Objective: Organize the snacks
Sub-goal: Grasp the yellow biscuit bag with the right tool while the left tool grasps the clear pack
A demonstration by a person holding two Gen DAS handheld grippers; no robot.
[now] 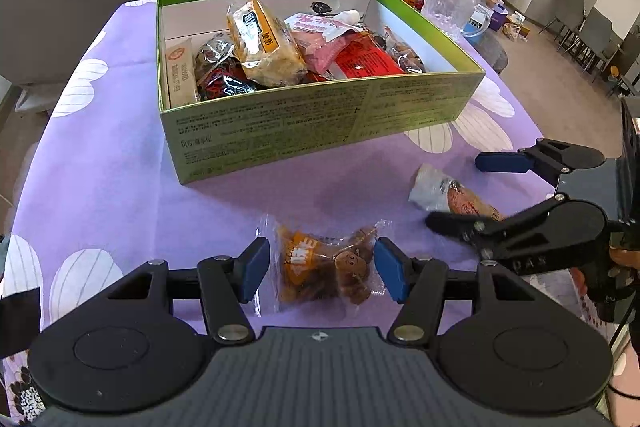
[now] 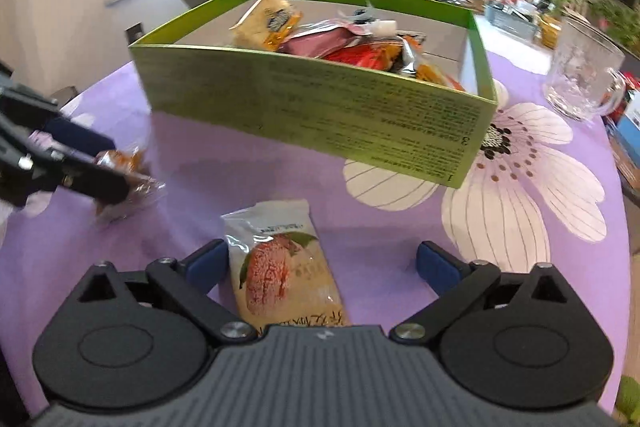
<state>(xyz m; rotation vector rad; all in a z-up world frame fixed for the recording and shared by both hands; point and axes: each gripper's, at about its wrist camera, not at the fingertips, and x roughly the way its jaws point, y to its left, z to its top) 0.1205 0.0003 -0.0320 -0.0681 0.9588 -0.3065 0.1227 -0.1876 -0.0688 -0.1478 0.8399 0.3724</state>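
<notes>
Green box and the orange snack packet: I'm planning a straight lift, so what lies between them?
Only bare purple tablecloth lies between the green box and the orange snack packet, in the left wrist view.

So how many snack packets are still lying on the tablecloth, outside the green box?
2. An orange packet lies between the left claw's open fingers; a pale packet with a pink pastry picture lies between the right claw's. More may be hidden off view.

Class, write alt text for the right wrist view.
An open right claw straddles a pale snack packet lying on a purple flowered tablecloth. Behind stands a green box full of snacks; at left, the other claw reaches an orange packet.
</notes>
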